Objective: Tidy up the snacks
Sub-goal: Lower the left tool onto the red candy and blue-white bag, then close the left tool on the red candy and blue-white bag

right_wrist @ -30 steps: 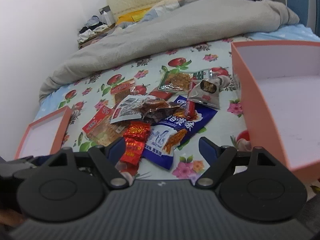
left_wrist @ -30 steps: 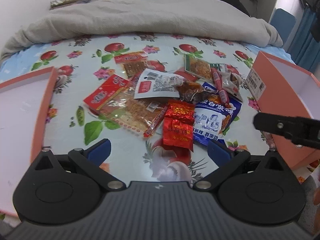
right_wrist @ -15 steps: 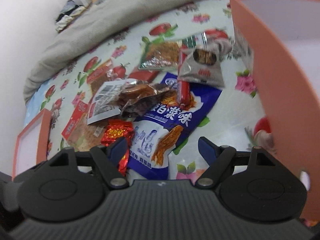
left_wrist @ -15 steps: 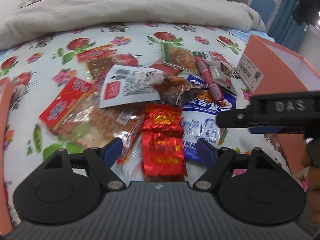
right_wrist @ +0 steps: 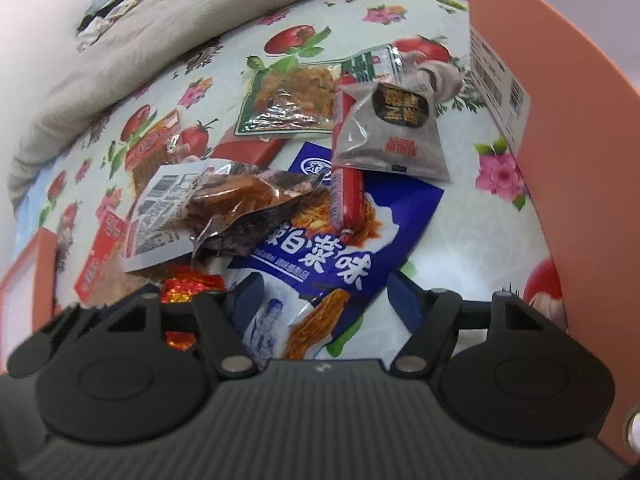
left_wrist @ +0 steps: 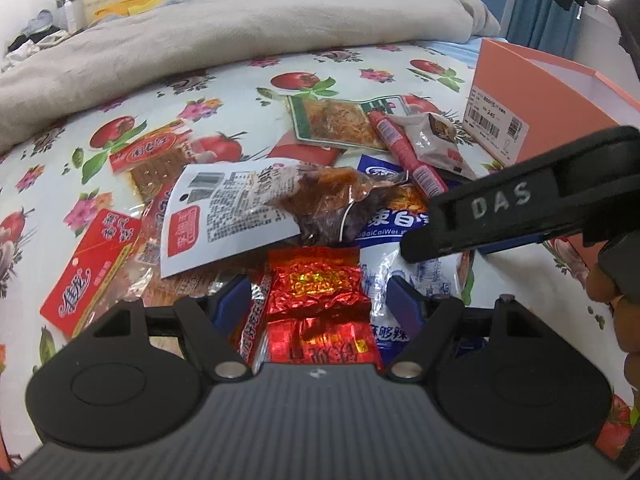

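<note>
1. Snacks lie in a pile on the flowery sheet [left_wrist: 248,80].
2. The red foil packets [left_wrist: 320,292] sit between the wide-apart fingers of the left gripper [left_wrist: 320,304].
3. The blue bag [right_wrist: 332,256] sits between the spread fingers of the right gripper [right_wrist: 324,300].
4. An orange box [right_wrist: 560,92] stands at the right.

The left gripper [left_wrist: 320,300] has been lowered, jaws apart, around the red foil packet [left_wrist: 318,290]. The right gripper [right_wrist: 322,300] has been brought over the blue bag [right_wrist: 340,240], seemingly not touching.
</note>
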A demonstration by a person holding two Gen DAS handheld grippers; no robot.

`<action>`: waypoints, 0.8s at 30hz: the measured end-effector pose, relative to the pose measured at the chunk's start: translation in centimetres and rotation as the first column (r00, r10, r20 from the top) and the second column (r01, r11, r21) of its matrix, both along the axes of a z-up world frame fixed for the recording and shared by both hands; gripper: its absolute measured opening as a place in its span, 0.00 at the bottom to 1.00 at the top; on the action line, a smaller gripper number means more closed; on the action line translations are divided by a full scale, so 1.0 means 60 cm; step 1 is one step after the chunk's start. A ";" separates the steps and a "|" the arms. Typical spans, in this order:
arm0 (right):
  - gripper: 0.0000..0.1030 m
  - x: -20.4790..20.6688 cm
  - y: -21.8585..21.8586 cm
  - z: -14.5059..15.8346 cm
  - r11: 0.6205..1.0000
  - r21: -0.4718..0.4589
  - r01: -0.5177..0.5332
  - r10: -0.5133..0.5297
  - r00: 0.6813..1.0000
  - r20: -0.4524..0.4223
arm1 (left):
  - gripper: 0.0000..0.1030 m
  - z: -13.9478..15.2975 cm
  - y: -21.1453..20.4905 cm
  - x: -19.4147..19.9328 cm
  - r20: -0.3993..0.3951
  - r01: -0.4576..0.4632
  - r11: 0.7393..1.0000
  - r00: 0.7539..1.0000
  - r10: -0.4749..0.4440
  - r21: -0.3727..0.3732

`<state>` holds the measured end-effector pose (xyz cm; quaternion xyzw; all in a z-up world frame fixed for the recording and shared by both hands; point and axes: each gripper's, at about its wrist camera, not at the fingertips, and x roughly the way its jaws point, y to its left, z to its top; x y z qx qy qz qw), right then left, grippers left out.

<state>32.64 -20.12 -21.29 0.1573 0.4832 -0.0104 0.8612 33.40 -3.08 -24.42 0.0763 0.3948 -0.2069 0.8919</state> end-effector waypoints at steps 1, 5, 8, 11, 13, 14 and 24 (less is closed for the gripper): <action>0.63 0.001 0.002 0.000 1.000 -0.007 -0.013 0.013 1.000 0.000 | 0.76 -0.001 -0.002 0.000 0.005 0.006 1.000 1.000 -0.006 0.004; 0.45 0.003 0.004 -0.001 0.999 -0.012 -0.053 0.053 0.999 0.004 | 0.65 -0.005 -0.015 -0.004 0.015 0.020 1.000 1.000 -0.020 0.019; 0.36 0.002 -0.004 -0.001 0.999 0.013 -0.048 0.048 0.999 0.013 | 0.56 -0.006 -0.018 -0.005 0.000 0.016 1.000 1.000 -0.016 -0.015; 0.30 -0.002 -0.010 0.003 0.999 0.020 -0.045 0.045 0.999 0.021 | 0.55 -0.006 -0.020 -0.006 -0.012 0.011 0.999 1.000 -0.011 -0.036; 0.26 -0.008 -0.013 0.007 0.999 0.017 -0.043 0.043 0.999 0.025 | 0.55 -0.004 -0.023 -0.010 -0.019 0.007 0.999 1.000 -0.008 -0.046; 0.25 -0.012 -0.015 0.008 0.999 0.016 -0.043 0.043 0.999 0.025 | 0.55 -0.003 -0.025 -0.013 -0.018 0.007 0.999 1.000 -0.008 -0.048; 0.21 -0.075 -0.027 0.018 0.999 -0.015 -0.041 0.041 0.999 0.025 | 0.55 0.029 0.002 -0.066 -0.028 -0.075 0.991 0.997 0.073 -0.111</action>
